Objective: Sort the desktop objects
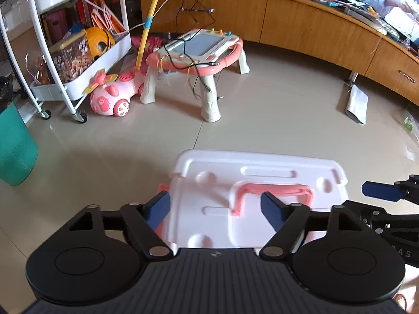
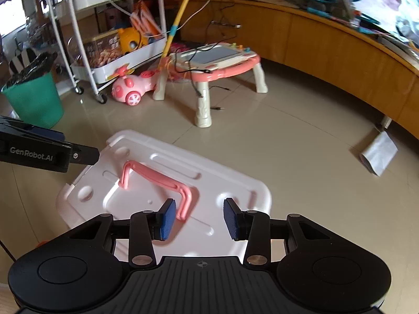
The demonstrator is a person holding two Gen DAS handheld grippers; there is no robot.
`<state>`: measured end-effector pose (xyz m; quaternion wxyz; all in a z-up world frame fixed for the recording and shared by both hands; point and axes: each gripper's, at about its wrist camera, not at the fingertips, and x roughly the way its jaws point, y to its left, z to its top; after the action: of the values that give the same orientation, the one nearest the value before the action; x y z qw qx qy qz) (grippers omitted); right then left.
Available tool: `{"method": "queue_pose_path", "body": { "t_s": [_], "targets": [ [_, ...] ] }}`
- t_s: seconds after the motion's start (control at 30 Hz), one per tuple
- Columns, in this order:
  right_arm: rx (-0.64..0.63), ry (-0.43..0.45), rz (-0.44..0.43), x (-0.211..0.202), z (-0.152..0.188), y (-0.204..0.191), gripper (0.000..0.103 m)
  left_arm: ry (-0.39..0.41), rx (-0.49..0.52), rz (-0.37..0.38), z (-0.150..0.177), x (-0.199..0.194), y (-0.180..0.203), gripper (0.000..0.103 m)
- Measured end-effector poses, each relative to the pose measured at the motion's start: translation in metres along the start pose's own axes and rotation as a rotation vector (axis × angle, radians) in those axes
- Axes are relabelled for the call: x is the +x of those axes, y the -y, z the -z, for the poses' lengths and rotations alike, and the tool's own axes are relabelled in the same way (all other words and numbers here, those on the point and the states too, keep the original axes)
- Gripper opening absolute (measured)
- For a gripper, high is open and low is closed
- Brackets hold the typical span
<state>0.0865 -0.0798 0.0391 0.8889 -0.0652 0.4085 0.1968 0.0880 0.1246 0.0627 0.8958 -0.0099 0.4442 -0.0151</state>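
A white storage box lid with a pink folding handle lies flat below both grippers; it also shows in the right wrist view with the pink handle. My left gripper is open and empty above the lid's left half. My right gripper is open and empty above the lid's near right part, next to the handle's end. The right gripper shows at the right edge of the left wrist view. The left gripper's body shows in the right wrist view.
On the tiled floor beyond stand a pink toy drawing table, a pink toy vacuum, a white wheeled cart and a green bin. A long wooden cabinet runs along the back. A silver pouch lies at right.
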Motion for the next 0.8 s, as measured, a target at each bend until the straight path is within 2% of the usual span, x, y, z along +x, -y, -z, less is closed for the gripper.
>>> {"method": "queue_pose_path", "body": {
  "t_s": [0.07, 0.13, 0.57, 0.8],
  "targets": [
    [0.015, 0.010, 0.000, -0.011, 0.006, 0.004, 0.038, 0.002, 0.004, 0.006, 0.003, -0.009, 0.011, 0.086],
    [0.023, 0.012, 0.002, -0.020, 0.011, 0.006, 0.038, -0.006, -0.002, 0.011, 0.007, -0.015, 0.020, 0.095],
    [0.057, 0.033, -0.001, -0.074, 0.049, -0.004, 0.040, -0.034, 0.019, -0.029, 0.047, -0.049, 0.063, 0.100],
    [0.034, 0.021, -0.010, -0.089, 0.065, -0.019, 0.040, 0.020, 0.103, -0.016, 0.065, -0.069, 0.076, 0.100]
  ]
}}
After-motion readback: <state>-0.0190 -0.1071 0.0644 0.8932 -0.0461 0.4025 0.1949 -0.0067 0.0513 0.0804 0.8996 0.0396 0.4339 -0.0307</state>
